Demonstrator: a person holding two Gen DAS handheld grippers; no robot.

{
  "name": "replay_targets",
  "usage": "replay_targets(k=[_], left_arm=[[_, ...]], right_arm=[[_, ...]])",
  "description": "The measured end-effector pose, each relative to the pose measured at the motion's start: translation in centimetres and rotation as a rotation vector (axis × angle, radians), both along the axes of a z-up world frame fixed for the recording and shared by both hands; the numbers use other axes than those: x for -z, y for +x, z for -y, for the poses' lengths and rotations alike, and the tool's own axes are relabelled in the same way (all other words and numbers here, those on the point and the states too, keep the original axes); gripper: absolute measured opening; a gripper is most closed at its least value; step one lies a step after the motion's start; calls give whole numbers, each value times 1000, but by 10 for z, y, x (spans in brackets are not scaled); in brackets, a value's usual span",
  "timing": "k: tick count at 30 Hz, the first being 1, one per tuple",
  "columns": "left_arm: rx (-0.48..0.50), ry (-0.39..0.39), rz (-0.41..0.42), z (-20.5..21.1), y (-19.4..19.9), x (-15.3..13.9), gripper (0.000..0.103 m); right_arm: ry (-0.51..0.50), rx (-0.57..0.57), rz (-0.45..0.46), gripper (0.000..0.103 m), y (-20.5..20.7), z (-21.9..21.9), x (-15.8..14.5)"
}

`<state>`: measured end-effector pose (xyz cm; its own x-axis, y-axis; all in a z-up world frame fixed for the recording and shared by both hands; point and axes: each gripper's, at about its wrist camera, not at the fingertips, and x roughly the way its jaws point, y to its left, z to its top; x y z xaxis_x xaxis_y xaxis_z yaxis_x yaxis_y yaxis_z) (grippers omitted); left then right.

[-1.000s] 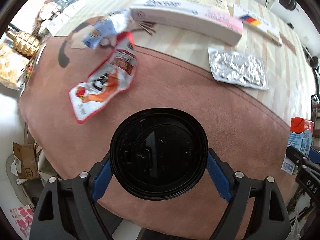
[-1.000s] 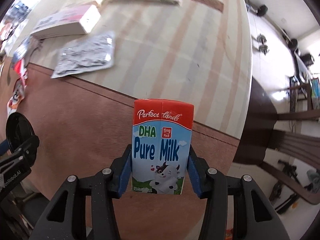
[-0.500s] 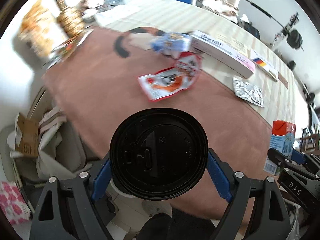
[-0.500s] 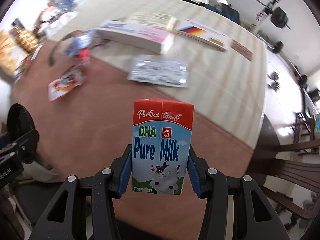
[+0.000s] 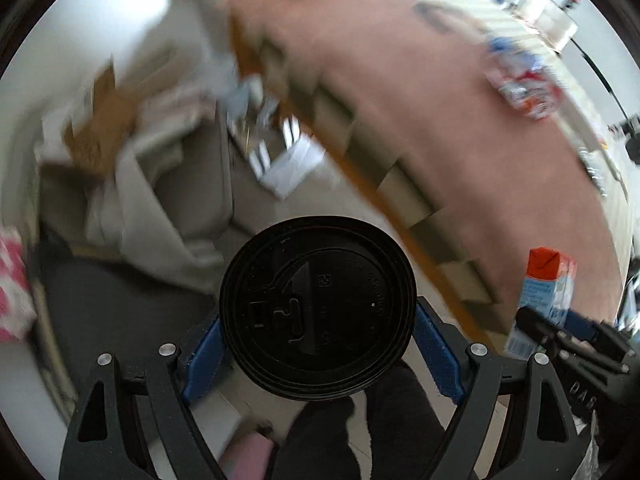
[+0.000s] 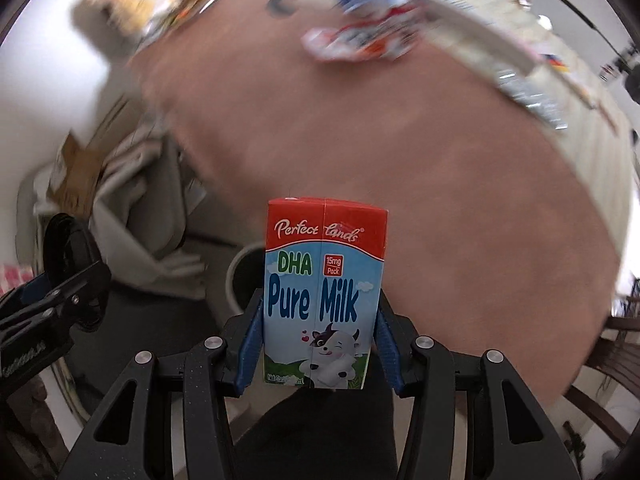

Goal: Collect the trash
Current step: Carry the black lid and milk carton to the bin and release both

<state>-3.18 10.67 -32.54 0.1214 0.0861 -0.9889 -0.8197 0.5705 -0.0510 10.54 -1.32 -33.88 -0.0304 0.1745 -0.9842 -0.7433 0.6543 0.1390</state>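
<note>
My left gripper [image 5: 316, 344] is shut on a cup with a black lid [image 5: 316, 304], held off the table's near edge above the floor. My right gripper [image 6: 320, 344] is shut on a red and blue Pure Milk carton [image 6: 324, 296], held upright past the table edge. The carton also shows in the left wrist view [image 5: 548, 284], and the lidded cup shows at the left of the right wrist view [image 6: 68, 248]. A round white-rimmed bin [image 6: 244, 276] sits on the floor just behind the carton. A red and white wrapper [image 6: 352, 44] lies on the brown tablecloth [image 6: 400, 140].
A long white box [image 6: 476, 36] and a foil pack [image 6: 532, 100] lie on the far side of the table. Snack packs [image 6: 136, 0] stand at the table's left corner. Cardboard [image 5: 100, 128] and grey cloth [image 5: 168, 184] are heaped on the floor left of the table.
Both grippers have pulled back off the table and swung down to the left, still holding the cup and the carton. The floor and the bin have come into view.
</note>
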Motion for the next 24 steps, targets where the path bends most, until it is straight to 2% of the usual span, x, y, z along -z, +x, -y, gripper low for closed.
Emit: replay_targets(k=[4,7,12,16,19,20,22,23,24], left_arm=[[-100,-109,-13,-22,-42,86,86],[-165,-182,-6,-35,-66,148,86],[-212,-289,37,-56,-81,252,86],[-237,-395,75,-66,-84,322,87],[-238,-410,49,-71,-84,356,91],[-237,-405,35,-71,-84,361,99],[-237,-372,1,-71,-89,370,101],[-236,-351,-16,-70,-91,372,101],[-237,-339,-26,-70,-93,371,101]], right_arm=[[-44,-43,-63,52,-33,-15,64],[-84,-75,-105,52,-51,-23,127],[-125,-131,-128,52,-70,-39,241],[-141,-158,-138,52,-79,-51,321],[-145,-169,-166,53,-82,-56,371],[-144,-172,-180,53,-83,-60,385],[-131,-177,-191,54,-84,-66,406],[-128,-181,-194,68,-85,-70,411],[-121,-188,-192,92,-87,-73,416]])
